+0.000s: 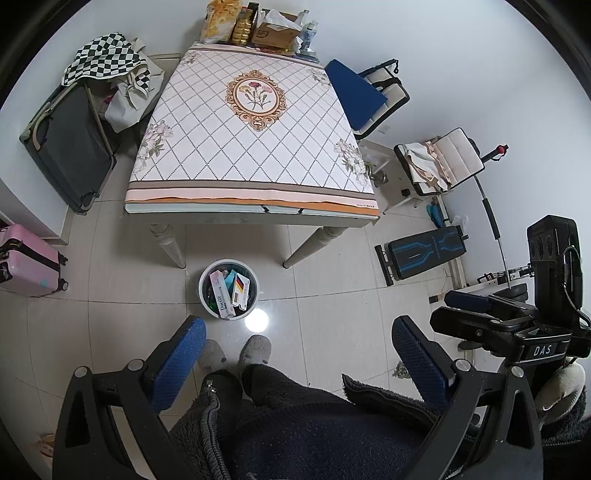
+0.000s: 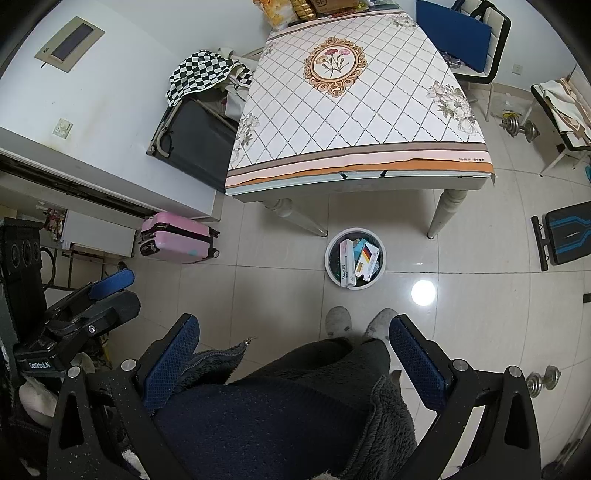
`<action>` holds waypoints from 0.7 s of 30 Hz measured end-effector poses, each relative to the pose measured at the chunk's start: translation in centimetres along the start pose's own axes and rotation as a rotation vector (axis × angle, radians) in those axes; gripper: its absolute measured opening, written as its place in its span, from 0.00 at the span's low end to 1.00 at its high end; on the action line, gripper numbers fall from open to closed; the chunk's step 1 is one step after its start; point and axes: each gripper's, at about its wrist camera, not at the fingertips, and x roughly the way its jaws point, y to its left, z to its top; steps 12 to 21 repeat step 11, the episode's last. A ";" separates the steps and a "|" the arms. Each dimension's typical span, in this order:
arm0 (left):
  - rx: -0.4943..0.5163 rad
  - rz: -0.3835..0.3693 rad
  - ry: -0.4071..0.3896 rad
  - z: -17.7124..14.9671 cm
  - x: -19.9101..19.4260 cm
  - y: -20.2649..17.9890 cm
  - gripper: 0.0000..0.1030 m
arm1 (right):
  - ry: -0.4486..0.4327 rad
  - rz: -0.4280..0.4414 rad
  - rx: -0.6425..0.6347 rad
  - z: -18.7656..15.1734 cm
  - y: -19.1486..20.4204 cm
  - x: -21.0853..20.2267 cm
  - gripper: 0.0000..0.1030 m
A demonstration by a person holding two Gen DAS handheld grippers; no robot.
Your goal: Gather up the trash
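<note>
A round white trash bin stands on the tiled floor by the table's near edge. Inside it lie a white "Doctor" box and a box with a black, red and yellow flag. My left gripper is open and holds nothing, raised above the person's legs, short of the bin. My right gripper is likewise open with nothing between its blue pads. Each gripper shows in the other's view: the right one at the right side, the left one at the left.
The table wears a diamond-patterned cloth, with snack bags and a cardboard box at its far end. A pink suitcase, a dark suitcase, chairs, a black exercise bench and dumbbells ring it. Slippered feet stand near the bin.
</note>
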 end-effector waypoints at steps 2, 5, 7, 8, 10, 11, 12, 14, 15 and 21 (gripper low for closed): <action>0.001 0.000 -0.001 0.0 0.0 0.0 1.00 | 0.000 0.001 -0.001 0.0 0.0 0.0 1.00; -0.003 0.002 -0.003 0.0 -0.1 0.0 1.00 | 0.001 0.001 -0.004 0.2 0.1 0.2 1.00; -0.008 0.002 -0.006 0.1 -0.2 0.0 1.00 | 0.001 0.001 -0.004 0.2 0.2 0.3 1.00; -0.011 0.001 -0.010 0.1 -0.3 0.0 1.00 | 0.001 0.001 -0.005 0.2 0.2 0.3 1.00; -0.012 0.002 -0.014 0.1 -0.5 0.1 1.00 | 0.001 0.001 -0.004 0.2 0.3 0.3 1.00; -0.014 0.002 -0.016 0.1 -0.6 0.1 1.00 | 0.001 0.001 -0.005 0.1 0.3 0.3 1.00; -0.014 0.002 -0.016 0.1 -0.6 0.1 1.00 | 0.001 0.001 -0.005 0.1 0.3 0.3 1.00; -0.014 0.002 -0.016 0.1 -0.6 0.1 1.00 | 0.001 0.001 -0.005 0.1 0.3 0.3 1.00; -0.014 0.002 -0.016 0.1 -0.6 0.1 1.00 | 0.001 0.001 -0.005 0.1 0.3 0.3 1.00; -0.014 0.002 -0.016 0.1 -0.6 0.1 1.00 | 0.001 0.001 -0.005 0.1 0.3 0.3 1.00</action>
